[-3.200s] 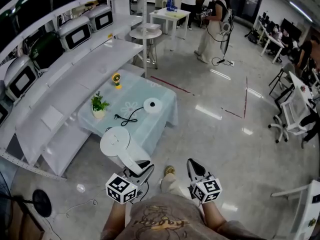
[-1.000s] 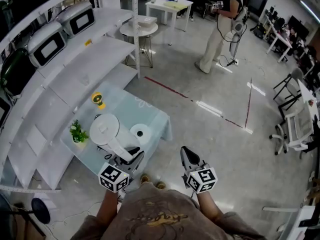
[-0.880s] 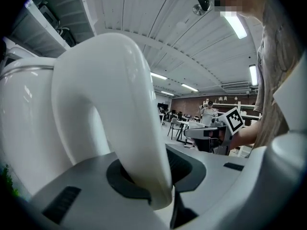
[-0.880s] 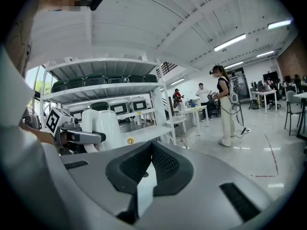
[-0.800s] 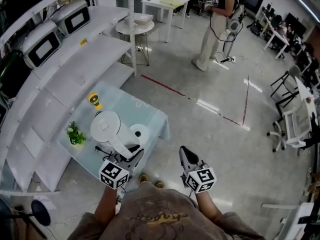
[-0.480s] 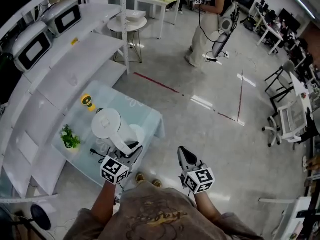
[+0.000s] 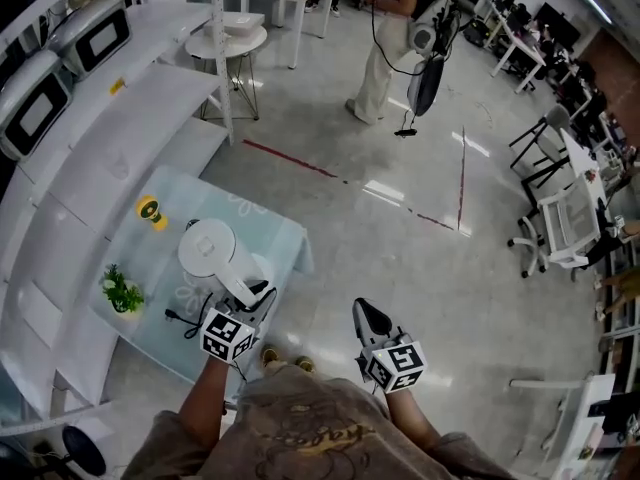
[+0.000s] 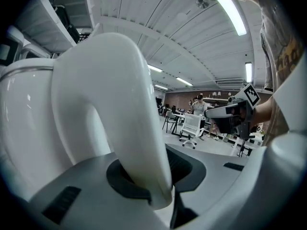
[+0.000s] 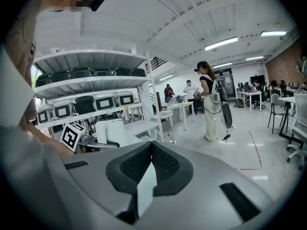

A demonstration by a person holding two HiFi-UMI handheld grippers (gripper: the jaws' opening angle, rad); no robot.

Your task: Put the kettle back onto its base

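Head view: left gripper [image 7: 254,293] clamped on handle [image 8: 120,128] of white kettle [image 7: 208,251], lid down, held over table [image 7: 270,230] w/ potted plant [image 7: 122,293] at left; right gripper [image 7: 372,320] near right, jaws together, nothing btwn.

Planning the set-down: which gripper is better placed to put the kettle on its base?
Left. The left gripper is clamped on the kettle by its handle, over the table by the base. The right gripper is empty, over the floor.
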